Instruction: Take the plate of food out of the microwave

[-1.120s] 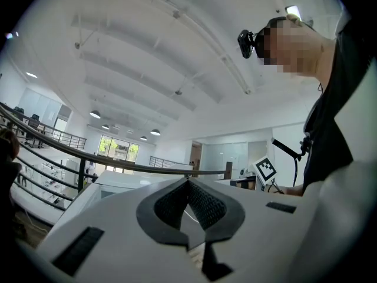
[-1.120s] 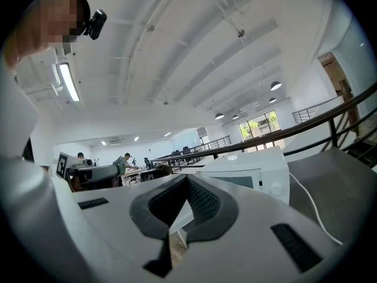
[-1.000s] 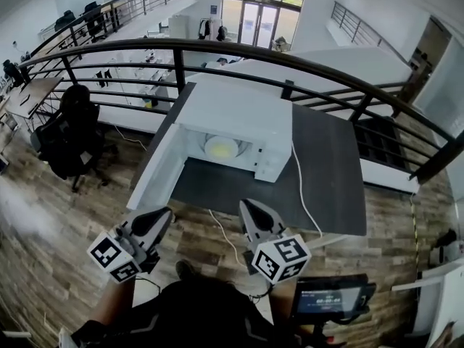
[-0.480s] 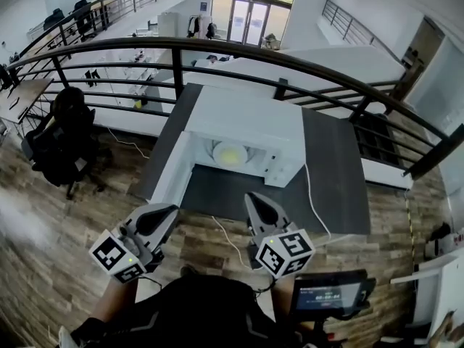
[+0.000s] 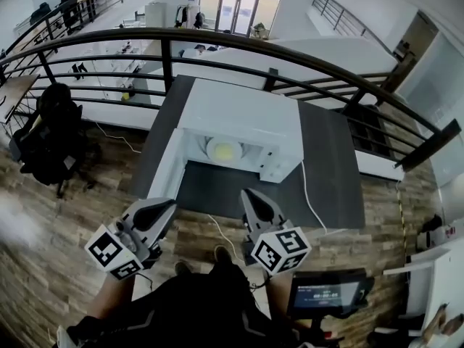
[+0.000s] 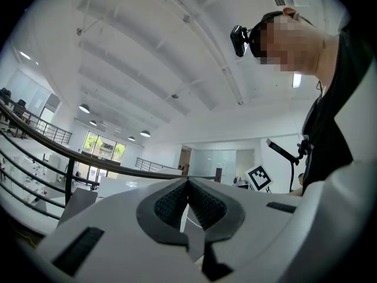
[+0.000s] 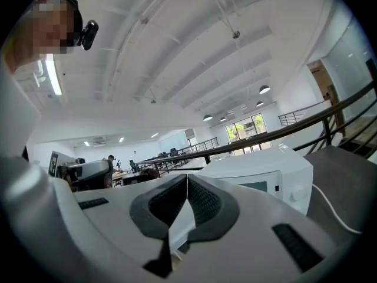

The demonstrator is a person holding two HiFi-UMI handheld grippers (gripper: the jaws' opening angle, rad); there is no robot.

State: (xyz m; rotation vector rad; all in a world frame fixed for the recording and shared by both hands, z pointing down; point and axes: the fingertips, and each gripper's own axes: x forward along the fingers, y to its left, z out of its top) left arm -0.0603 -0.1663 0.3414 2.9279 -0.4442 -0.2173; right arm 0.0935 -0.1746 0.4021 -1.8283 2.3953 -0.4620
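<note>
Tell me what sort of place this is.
Probably an open-plan office, on an upper level. A railing overlooks desks on the floor below. An office chair stands nearby, and a microwave sits on a table by the railing.

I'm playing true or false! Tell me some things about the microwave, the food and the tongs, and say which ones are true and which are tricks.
1. The microwave has its door swung open. True.
2. The plate of food is already out of the microwave. False: it sits inside the microwave.
3. The left tongs and the right tongs are both shut. True.
4. The right tongs are gripping the plate of food. False: they hold nothing and are short of the microwave.
5. A black chair stands off to the left of the microwave. True.
</note>
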